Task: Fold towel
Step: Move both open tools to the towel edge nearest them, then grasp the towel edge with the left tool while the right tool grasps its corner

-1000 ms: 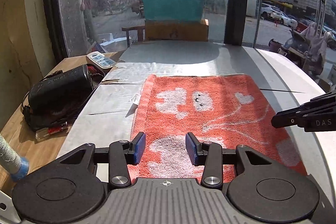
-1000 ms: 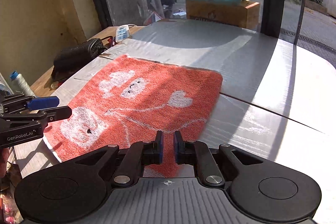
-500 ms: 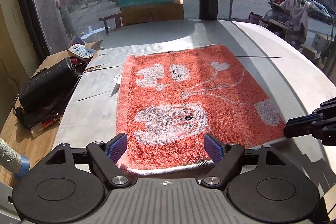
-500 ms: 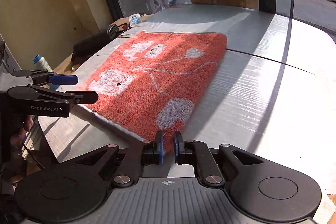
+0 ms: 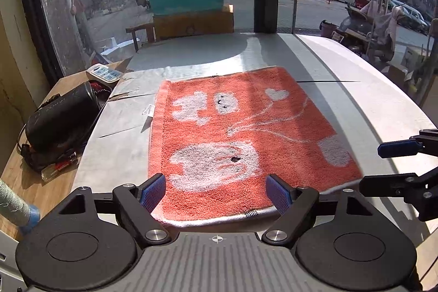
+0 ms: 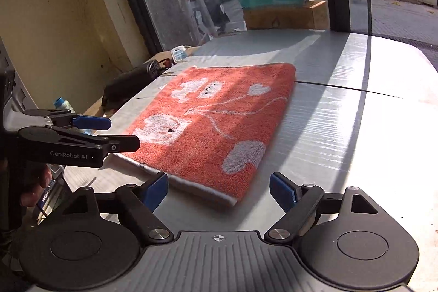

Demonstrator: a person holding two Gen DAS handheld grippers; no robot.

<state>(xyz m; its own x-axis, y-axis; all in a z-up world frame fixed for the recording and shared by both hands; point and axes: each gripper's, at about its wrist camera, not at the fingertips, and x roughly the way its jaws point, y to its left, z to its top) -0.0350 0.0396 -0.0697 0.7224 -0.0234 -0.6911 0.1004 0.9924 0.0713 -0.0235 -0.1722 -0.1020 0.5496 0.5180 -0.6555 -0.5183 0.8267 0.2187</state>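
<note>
An orange towel (image 5: 241, 133) with white cartoon shapes lies flat on the pale grey table (image 5: 342, 67). My left gripper (image 5: 216, 190) is open, its blue pads spread above the towel's near edge without touching it. In the right wrist view the towel (image 6: 219, 122) has its near corner just beyond my right gripper (image 6: 219, 192). That gripper's jaws are opening, and the corner lies low between them with no pad on it. The left gripper (image 6: 120, 133) shows at that view's left, by the towel's left corner. The right gripper (image 5: 383, 166) enters the left wrist view from the right.
Left of the table, a wooden side surface (image 5: 63, 84) carries a black pouch (image 5: 60, 114), a power strip (image 5: 104, 72), a red-handled tool (image 5: 57, 168) and a thread spool (image 5: 13, 207). A large window stands behind the table. Bare tabletop (image 6: 342, 114) lies right of the towel.
The left jaws spread wide and both grippers drew back to the towel's near edge. The right jaws, shut at the towel's near corner until half a second ago, now stand apart off it.
</note>
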